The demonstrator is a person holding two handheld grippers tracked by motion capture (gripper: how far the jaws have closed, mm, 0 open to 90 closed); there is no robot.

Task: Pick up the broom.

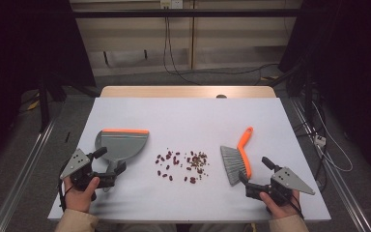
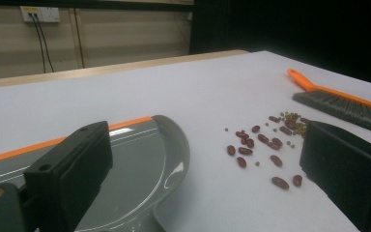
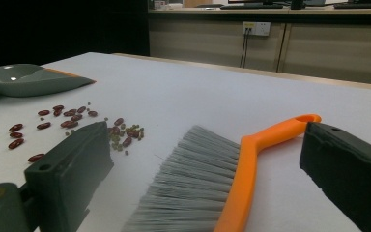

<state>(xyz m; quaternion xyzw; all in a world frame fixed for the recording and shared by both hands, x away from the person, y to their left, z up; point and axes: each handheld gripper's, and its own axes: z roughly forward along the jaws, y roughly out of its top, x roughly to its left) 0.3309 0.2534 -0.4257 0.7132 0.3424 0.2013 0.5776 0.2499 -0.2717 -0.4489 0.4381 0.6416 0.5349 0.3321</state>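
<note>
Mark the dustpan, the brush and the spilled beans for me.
dustpan (image 1: 121, 145): high view, middle of its grey tray.
brush (image 1: 244, 154): high view, orange back beside the bristles.
spilled beans (image 1: 183, 164): high view, middle of the scatter.

Desk (image 1: 183, 121): plain pale lavender-white surface, no pattern; bare light wood strip along the far edge.

Grey plastic dustpan (image 1: 121, 145) — mid grey, glossy, with an orange strip on its straight lip.

Small hand brush (image 1: 239, 157): bright orange handle and back, grey bristles with paler tips.

Scattered beans (image 1: 181, 165) — dark red-brown kidney-shaped ones mixed with smaller olive-green ones.

Left gripper (image 1: 112, 172) and right gripper (image 1: 245, 182): black bodies, matte black fingers, each with a grey three-cornered plate dotted with small dark holes.
</note>
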